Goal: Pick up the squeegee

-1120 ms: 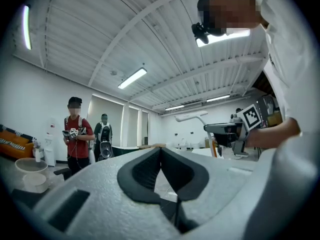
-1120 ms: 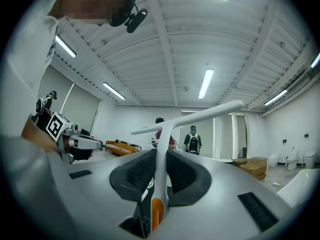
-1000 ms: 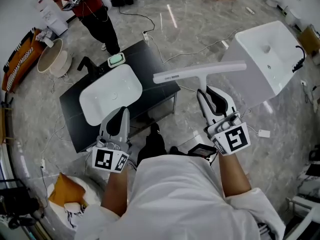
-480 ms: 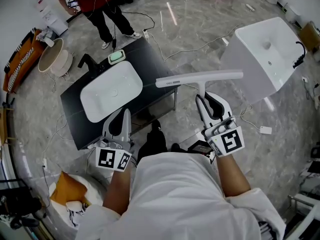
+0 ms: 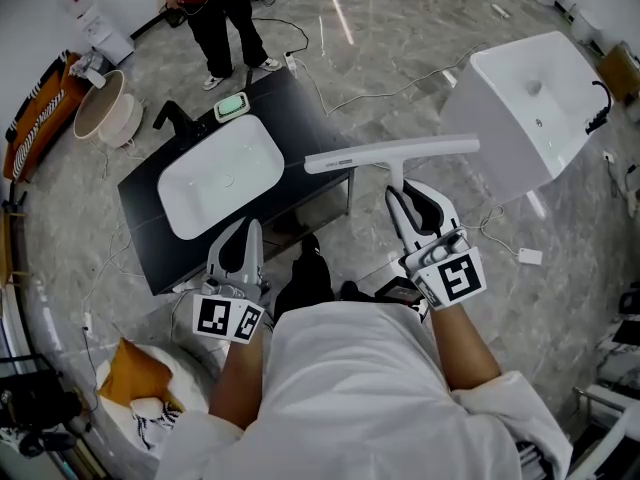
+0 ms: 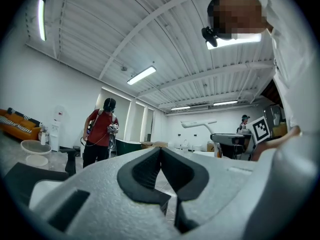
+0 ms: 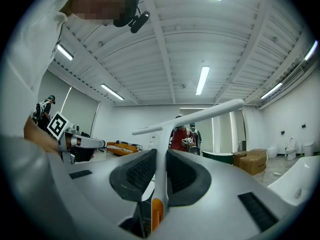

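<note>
Right gripper (image 5: 408,196): clenched on the squeegee (image 5: 390,154) handle; the blade sits crosswise, aloft near the black bench (image 5: 295,118).
Left gripper (image 5: 245,226): closed, empty.
Advice: hold the clamp firm and the blade level, so it cannot pivot.

A white short-sleeved shirt (image 5: 365,388) is worn, filling the lower middle of the head view. At lower left the left gripper (image 5: 244,226) is seen as a white moulded shell lined in black; at centre right the right gripper (image 5: 401,196) is built alike. On each a cube (image 5: 225,320) is mounted, printed with black square markers on white. In the gripper views the pads (image 7: 138,174) are shown black and ribbed, and a black camera (image 7: 136,19) is worn at the head.
</note>
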`<state>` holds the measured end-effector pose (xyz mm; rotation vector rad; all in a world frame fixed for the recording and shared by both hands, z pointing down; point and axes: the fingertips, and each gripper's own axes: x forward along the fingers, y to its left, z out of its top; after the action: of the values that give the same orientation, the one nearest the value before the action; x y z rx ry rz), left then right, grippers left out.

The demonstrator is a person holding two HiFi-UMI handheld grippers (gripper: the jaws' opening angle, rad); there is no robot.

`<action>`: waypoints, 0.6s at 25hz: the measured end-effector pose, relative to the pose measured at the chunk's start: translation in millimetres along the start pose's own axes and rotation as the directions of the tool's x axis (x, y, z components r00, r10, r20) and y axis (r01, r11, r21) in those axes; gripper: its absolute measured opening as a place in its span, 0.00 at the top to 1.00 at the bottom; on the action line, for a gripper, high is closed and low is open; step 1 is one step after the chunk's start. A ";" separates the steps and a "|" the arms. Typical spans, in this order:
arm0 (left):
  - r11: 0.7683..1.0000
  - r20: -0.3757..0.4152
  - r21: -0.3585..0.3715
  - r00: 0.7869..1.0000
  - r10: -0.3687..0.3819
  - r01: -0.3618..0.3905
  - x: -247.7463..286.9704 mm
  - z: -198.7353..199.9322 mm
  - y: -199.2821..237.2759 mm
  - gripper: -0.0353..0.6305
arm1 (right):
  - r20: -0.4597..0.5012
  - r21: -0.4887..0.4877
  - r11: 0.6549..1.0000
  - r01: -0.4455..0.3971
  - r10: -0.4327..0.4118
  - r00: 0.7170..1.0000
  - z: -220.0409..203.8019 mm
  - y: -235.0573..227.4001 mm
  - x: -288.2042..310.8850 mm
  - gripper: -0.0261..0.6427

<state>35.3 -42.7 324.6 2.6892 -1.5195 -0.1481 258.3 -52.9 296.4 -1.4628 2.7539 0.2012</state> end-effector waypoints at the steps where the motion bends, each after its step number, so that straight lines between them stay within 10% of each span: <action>1: 1.000 -0.003 -0.004 1.000 -0.003 0.003 0.9 -1.1 -0.4 0.92 | -0.004 0.001 1.000 0.000 0.000 1.000 -1.2 -0.2 0.3 0.86; 15: 0.999 -0.037 -0.026 0.999 -0.036 0.035 8.8 -12.2 -9.8 0.92 | -0.016 0.046 0.999 -0.004 0.005 1.000 -15.2 -3.9 0.8 0.86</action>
<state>49.5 -45.2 335.4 2.6842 -1.4507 -0.1167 261.8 -57.6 311.1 -1.4540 2.7551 0.1255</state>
